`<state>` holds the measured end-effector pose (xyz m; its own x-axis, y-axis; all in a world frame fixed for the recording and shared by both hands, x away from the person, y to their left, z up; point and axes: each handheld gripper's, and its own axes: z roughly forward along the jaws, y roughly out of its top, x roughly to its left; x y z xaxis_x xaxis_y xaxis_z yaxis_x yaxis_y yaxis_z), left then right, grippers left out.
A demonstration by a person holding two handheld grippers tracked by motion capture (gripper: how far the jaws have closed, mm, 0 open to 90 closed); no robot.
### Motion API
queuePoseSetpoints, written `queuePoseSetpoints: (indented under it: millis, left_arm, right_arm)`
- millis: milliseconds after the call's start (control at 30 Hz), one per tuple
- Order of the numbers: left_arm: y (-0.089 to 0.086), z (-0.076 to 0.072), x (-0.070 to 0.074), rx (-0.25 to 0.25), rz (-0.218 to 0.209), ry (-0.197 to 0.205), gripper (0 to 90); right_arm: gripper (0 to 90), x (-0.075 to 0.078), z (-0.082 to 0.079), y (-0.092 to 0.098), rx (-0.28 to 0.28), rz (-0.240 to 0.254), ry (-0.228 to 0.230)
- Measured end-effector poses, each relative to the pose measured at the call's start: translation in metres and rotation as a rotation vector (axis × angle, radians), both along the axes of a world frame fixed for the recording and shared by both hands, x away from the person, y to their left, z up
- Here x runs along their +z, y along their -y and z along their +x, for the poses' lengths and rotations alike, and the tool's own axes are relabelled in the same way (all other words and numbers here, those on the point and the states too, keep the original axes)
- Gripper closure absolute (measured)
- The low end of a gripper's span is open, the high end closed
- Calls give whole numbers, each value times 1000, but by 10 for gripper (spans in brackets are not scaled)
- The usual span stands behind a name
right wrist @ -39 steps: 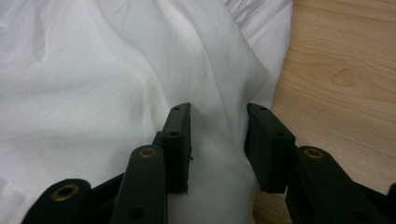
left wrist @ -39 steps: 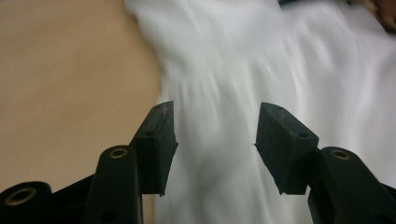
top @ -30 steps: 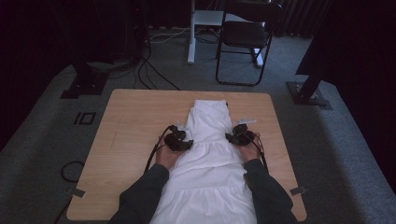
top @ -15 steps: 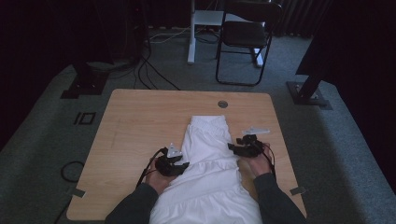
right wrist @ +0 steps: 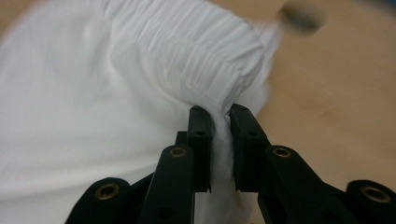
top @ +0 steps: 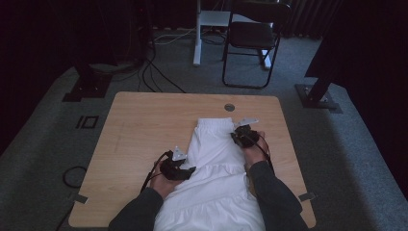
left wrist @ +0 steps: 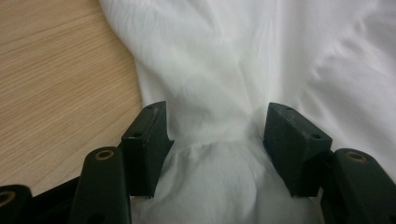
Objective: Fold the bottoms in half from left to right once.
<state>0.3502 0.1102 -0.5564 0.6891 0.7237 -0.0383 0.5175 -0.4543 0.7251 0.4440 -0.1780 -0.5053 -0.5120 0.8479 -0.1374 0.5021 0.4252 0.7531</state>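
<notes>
A white garment [top: 216,159] with a gathered waistband lies lengthwise on the wooden table [top: 144,125], its lower part hanging toward the person. My left gripper [top: 190,169] rests at the garment's left edge. In the left gripper view its jaws have just been opening and stand apart [left wrist: 217,107], with bunched white cloth [left wrist: 233,70] loose between them. My right gripper [top: 235,136] sits at the waistband's right corner. In the right gripper view its jaws have just been closing and now pinch [right wrist: 220,109] a fold of the pleated waistband [right wrist: 187,51].
A round cable hole [top: 229,107] sits in the table just beyond the waistband. Bare wood stretches to the garment's left. On the floor behind stand a black chair [top: 252,38], two stand bases [top: 317,94] [top: 86,86] and loose cables [top: 159,77].
The garment has been dragged toward the person, and the left hand came back with it. The right gripper then shifted forward to the waistband corner and closed on it.
</notes>
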Motion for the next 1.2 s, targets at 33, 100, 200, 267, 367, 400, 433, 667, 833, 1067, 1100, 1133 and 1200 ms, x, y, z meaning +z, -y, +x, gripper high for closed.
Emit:
queuePoseSetpoints:
  millis: [33,100,200,267,367,400,433,667,833,1067,1100,1133,1200]
  left_arm:
    - [0,0,0,0,0,0,403]
    - [3,1,0,-4,6,-1,403]
    - [3,0,0,-7,8,6,401]
    - [2,0,-1,-11,3,4,401]
    - [1,0,0,-12,4,1,405]
    - [1,-1,0,-13,13,2,409]
    - [2,-3,0,-12,22,6,411]
    - [0,-31,-2,-10,22,16,416]
    - [0,-59,-3,-18,18,12,415]
    - [-1,-57,8,4,29,19,439]
    - [-7,-49,27,33,1,82,439]
    - [-10,-44,35,38,-8,106,435]
    - [-14,-33,48,54,-26,158,413]
  right_arm:
    - [791,0,0,0,0,0,0]
    - [769,9,10,-4,10,-37,84]
    - [646,-11,34,-9,-7,-38,-8]
    - [539,-27,44,-6,-53,-20,-70]
    - [505,-42,48,-1,-84,33,-117]
    - [548,-44,47,0,-83,64,-131]
    - [576,-45,45,2,-84,92,-142]
    - [662,-45,20,3,-73,125,-167]
    - [676,-47,-8,5,-47,125,-158]
    - [684,-45,-11,3,-32,108,-177]
    - [687,-45,-11,3,-32,108,-177]
    - [691,-46,-10,3,-33,110,-174]
    - [691,-46,-10,3,-34,109,-170]
